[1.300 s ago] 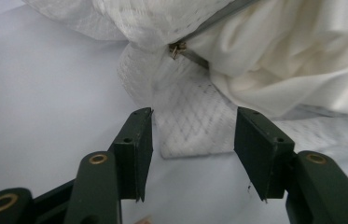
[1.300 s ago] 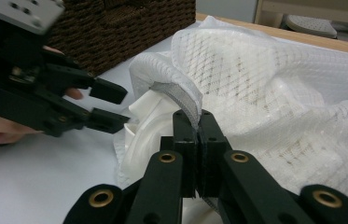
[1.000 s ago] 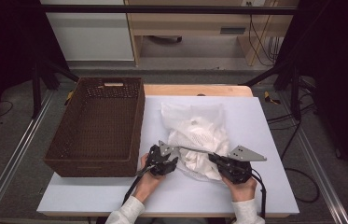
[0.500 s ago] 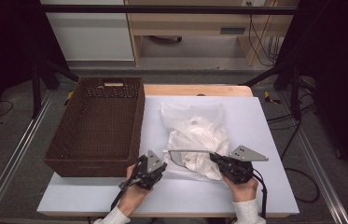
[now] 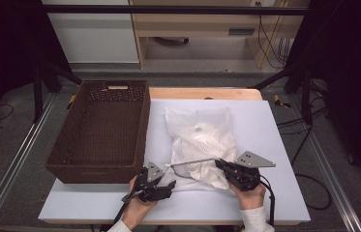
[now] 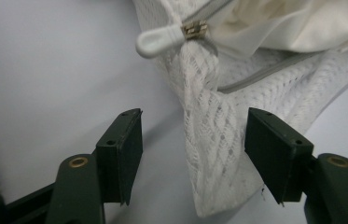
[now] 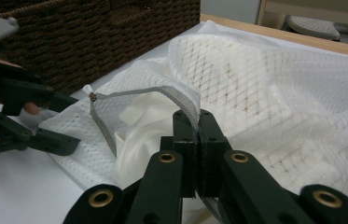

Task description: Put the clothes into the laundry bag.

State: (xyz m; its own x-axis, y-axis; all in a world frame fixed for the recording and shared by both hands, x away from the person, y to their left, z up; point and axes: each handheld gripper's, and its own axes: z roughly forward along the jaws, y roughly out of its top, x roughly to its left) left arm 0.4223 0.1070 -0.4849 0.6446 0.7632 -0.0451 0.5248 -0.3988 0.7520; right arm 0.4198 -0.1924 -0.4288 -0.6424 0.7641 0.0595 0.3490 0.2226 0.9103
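The left tongs (image 5: 161, 186) lie low over the tabletop (image 5: 275, 125); the jaws have just opened and stand apart beside a corner of the mesh bag (image 5: 200, 142). The right tongs (image 7: 198, 122) are clamped on the grey zipper edge (image 7: 129, 93). The white bag lies half open beside the basket (image 5: 98, 130).

One white mesh laundry bag (image 5: 200, 145) with one grey zipper (image 7: 129, 95); one white garment inside, perhaps more; one dark brown woven basket (image 5: 101, 130); two black two-jaw grippers (image 5: 161, 186) (image 5: 219, 164).
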